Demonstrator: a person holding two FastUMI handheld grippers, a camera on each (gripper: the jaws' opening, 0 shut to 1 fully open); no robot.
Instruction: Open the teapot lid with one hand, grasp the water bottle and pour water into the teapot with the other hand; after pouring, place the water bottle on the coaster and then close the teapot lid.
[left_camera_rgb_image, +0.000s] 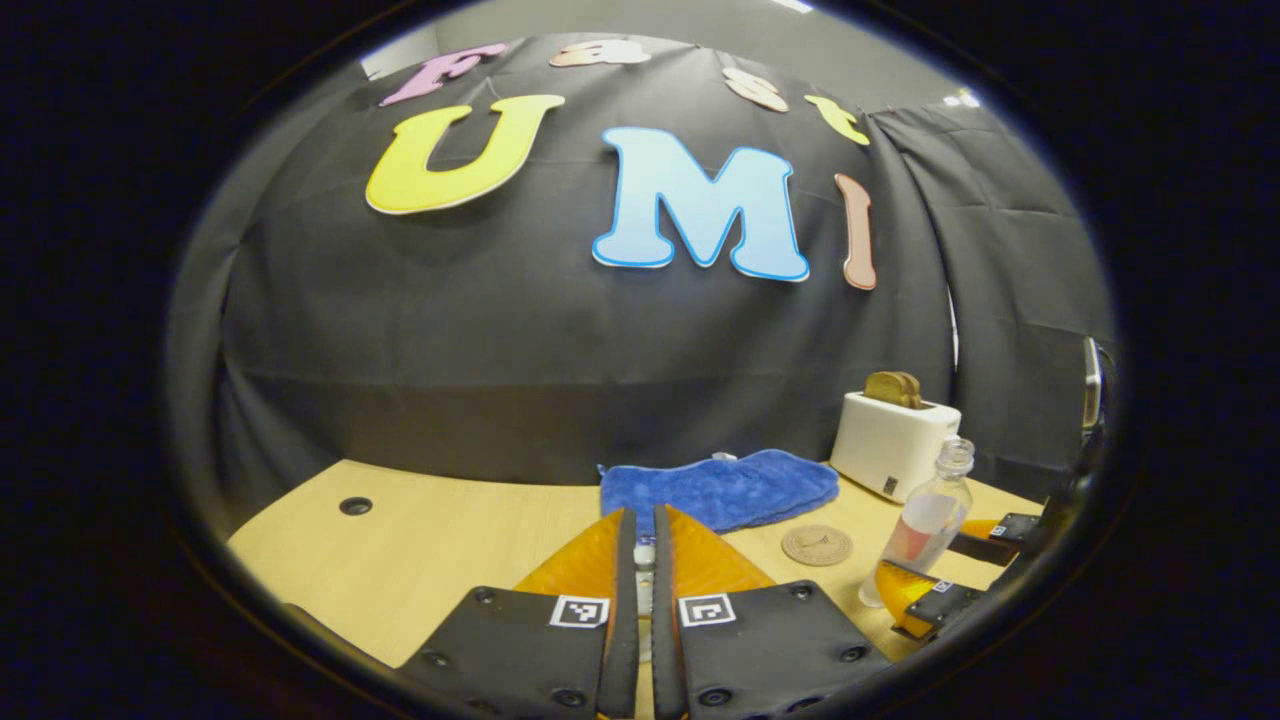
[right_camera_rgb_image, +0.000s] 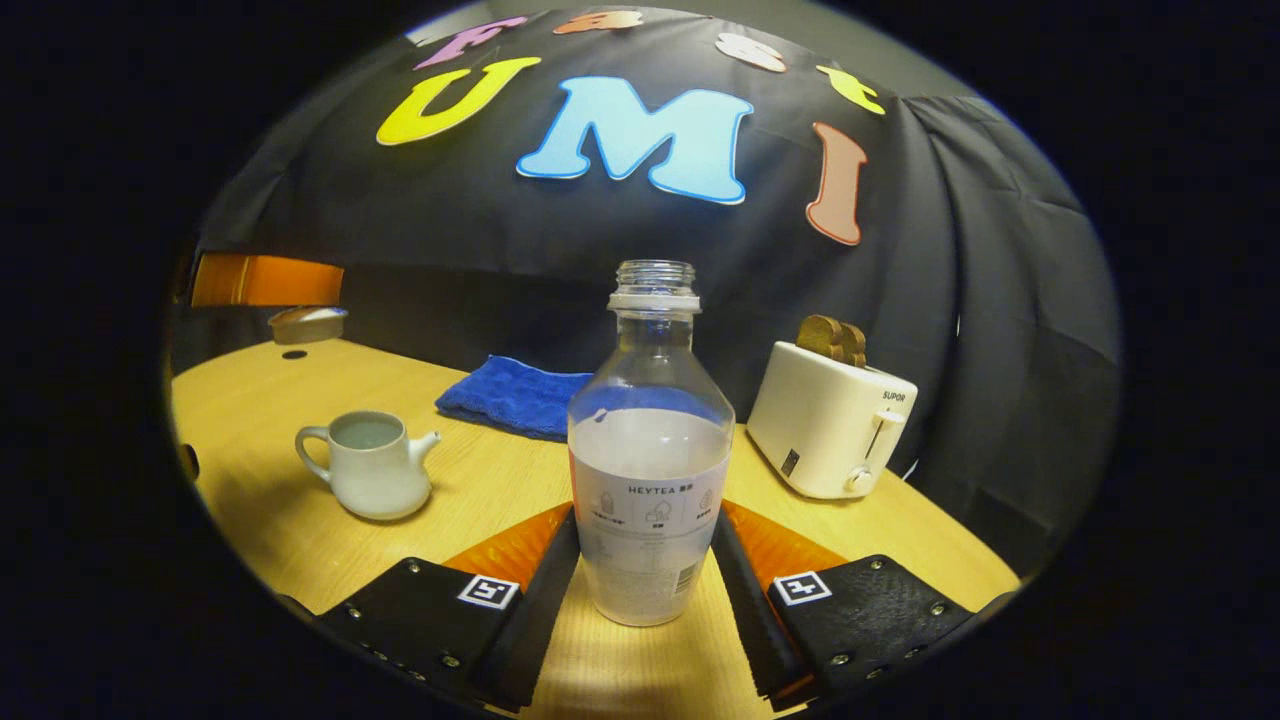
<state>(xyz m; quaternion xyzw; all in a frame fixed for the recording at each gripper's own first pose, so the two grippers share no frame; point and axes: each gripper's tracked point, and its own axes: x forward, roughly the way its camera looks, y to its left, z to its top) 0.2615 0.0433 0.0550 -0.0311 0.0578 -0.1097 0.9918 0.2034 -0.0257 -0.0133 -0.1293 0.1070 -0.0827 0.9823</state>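
Note:
A clear, uncapped water bottle (right_camera_rgb_image: 650, 450), about half full, stands upright between the fingers of my right gripper (right_camera_rgb_image: 646, 520), which is shut on its lower body. Its base is at table level; I cannot tell whether it rests on the table. The white teapot (right_camera_rgb_image: 370, 465) sits lidless to the left, with water showing inside. My left gripper (left_camera_rgb_image: 645, 515) is shut on the teapot lid (left_camera_rgb_image: 645, 556), of which a small white part shows between the fingers. In the right gripper view the lid (right_camera_rgb_image: 305, 322) hangs high at the far left. The round coaster (left_camera_rgb_image: 817, 545) lies bare left of the bottle (left_camera_rgb_image: 925, 525).
A blue cloth (right_camera_rgb_image: 515, 395) lies at the back of the wooden table (right_camera_rgb_image: 480, 490). A white toaster (right_camera_rgb_image: 830, 420) with bread in it stands at the back right, close behind the bottle. A round cable hole (left_camera_rgb_image: 355, 505) is at the table's far left.

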